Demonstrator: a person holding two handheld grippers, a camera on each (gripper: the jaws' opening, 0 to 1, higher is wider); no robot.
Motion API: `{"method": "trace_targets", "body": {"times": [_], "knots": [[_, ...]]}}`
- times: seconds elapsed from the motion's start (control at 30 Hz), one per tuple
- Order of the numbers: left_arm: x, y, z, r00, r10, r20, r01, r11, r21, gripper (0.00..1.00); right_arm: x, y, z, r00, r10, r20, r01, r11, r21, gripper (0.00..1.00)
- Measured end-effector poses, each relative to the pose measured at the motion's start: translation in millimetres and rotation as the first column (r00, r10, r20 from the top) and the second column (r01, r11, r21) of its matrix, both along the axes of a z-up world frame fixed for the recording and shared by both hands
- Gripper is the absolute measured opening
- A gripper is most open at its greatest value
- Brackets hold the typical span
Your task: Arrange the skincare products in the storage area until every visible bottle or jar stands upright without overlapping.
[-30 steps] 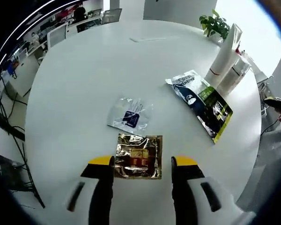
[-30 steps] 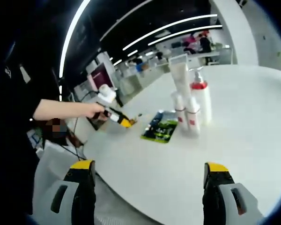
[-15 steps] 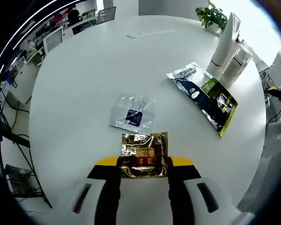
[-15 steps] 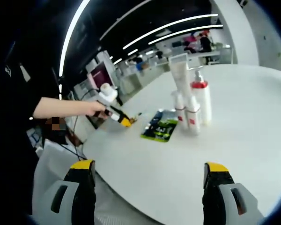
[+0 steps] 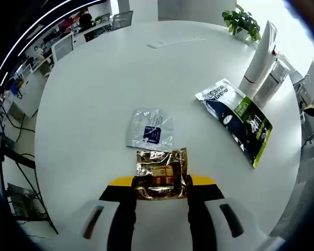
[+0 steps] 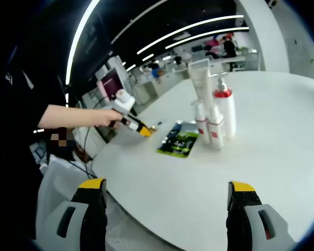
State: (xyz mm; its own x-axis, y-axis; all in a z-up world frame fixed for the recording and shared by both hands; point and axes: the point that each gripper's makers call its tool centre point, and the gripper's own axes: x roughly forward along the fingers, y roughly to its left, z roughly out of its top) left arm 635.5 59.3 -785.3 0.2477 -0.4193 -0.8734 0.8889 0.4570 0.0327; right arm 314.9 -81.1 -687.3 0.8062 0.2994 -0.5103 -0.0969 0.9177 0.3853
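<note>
Since a second ago we are seeing our left gripper (image 5: 160, 180) go from standing open, with the gold sachet (image 5: 161, 173) lying between its tips, to being closed in on that sachet's near edge; our right gripper (image 6: 168, 191) is hanging where it was, jaws spread wide and holding nothing, off the near edge of the white table (image 5: 104, 83). We are judging that we are at the pick-up step for the gold sachet, with its grip just made and its far end perhaps already coming up off the table, though we cannot be sure it is clear. Next we are likely needing to lift it and carry it toward the group of bottles (image 6: 215, 115), and setting so thin a pack upright is asking for something to lean it on. Its long axis is running straight away from our left gripper, the far edge pointing at the clear sachet (image 5: 150, 128), which is lying flat just beyond it and apart from it. Farther right, the dark green pouch (image 5: 237, 118) is lying flat with its long axis slanting toward the tall white tube (image 5: 260, 57) and the bottles, all standing upright together, near the table's far edge in the left gripper view.
</note>
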Motion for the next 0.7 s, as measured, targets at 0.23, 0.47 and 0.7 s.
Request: {"method": "trace_targets", "body": {"times": [0.23, 0.47, 0.7], "knots": [[13.0, -21.7, 14.2, 0.968, -0.235, 0.088, 0.227, 0.97, 0.092, 0.36, -0.1, -1.1, 0.2, 1.0, -0.004, 0.0, 0.004, 1.0, 0.0, 0.99], [5.6, -30.2, 24.0, 0.908, -0.413, 0.072, 0.402, 0.907, 0.128, 0.36, 0.1, -0.8, 0.8, 1.0, -0.004, 0.004, 0.004, 1.0, -0.001, 0.99], [-7.0, -25.3, 19.5, 0.845, -0.533, 0.043, 0.518, 0.836, 0.18, 0.35, -0.1, -1.3, 0.4, 1.0, -0.005, 0.004, 0.005, 1.0, 0.001, 0.99]]}}
